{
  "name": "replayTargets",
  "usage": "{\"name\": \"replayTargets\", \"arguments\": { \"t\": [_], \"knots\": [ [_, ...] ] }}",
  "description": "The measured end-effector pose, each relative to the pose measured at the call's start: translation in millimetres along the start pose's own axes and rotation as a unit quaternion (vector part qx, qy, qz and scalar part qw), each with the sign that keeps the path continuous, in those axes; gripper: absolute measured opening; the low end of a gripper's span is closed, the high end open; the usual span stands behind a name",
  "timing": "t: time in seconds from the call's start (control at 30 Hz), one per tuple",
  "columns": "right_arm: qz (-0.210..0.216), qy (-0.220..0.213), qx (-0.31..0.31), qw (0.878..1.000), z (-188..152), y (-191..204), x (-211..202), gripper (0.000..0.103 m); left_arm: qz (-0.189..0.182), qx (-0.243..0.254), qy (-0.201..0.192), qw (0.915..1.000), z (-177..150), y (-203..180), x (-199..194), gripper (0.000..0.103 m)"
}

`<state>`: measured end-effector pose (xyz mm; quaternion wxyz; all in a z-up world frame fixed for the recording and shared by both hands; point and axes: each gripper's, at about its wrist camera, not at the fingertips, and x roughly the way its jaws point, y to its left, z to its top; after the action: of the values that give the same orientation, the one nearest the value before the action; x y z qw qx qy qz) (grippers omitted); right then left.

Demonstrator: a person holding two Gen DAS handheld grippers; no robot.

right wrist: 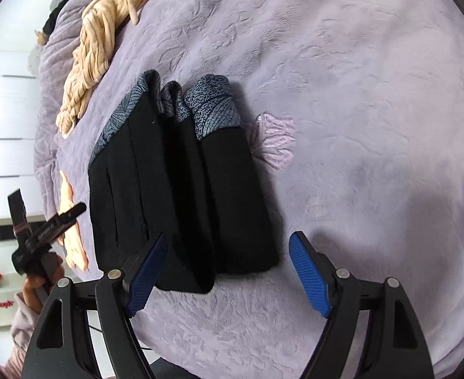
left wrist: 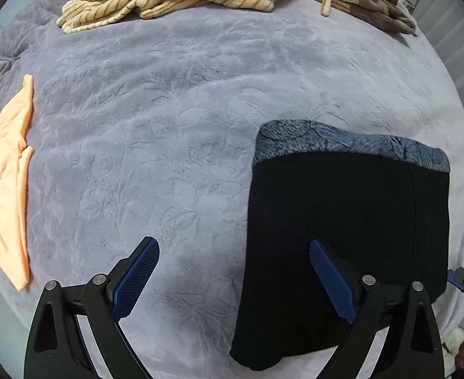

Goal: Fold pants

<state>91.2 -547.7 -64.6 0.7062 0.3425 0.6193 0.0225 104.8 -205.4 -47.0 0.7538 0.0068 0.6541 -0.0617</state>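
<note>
The left tongs point straight down over the bed, jaws spread wide with nothing between them, one blue pad above the folded black pants. The right tongs tilt steeply downward, equally wide and empty, just short of the pants' near edge. The pants lie folded on the lavender blanket. A hand grips the left tool's handle.

The folded black pants, their blue patterned band turned away, lie on the lilac blanket. The right gripper hangs above their near edge, jaws wide and empty. At left, a hand holds the left gripper
</note>
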Motion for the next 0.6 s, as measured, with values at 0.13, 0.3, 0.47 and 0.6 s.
{"name": "replayTargets", "arguments": {
  "t": [0.13,0.3,0.47,0.6],
  "knots": [
    [-0.003,-0.03,0.009,1.0,-23.1,7.6,-15.9,0.083,-0.028,0.039,0.006,0.9988,-12.1,-13.9,4.6,0.097],
    [-0.015,-0.04,0.041,0.998,-55.3,10.9,-15.1,0.083,-0.04,0.077,0.014,0.9962,-23.2,-16.3,10.4,0.097],
    [-0.03,-0.048,0.057,0.997,-80.1,24.2,-13.3,0.083,-0.048,0.097,0.01,0.9941,-29.2,-13.3,5.9,0.097],
    [-0.03,-0.066,0.056,0.996,-82.3,38.3,-22.5,0.083,-0.047,0.115,0.0,0.9923,-27.2,-11.6,-2.1,0.097]
  ]
}}
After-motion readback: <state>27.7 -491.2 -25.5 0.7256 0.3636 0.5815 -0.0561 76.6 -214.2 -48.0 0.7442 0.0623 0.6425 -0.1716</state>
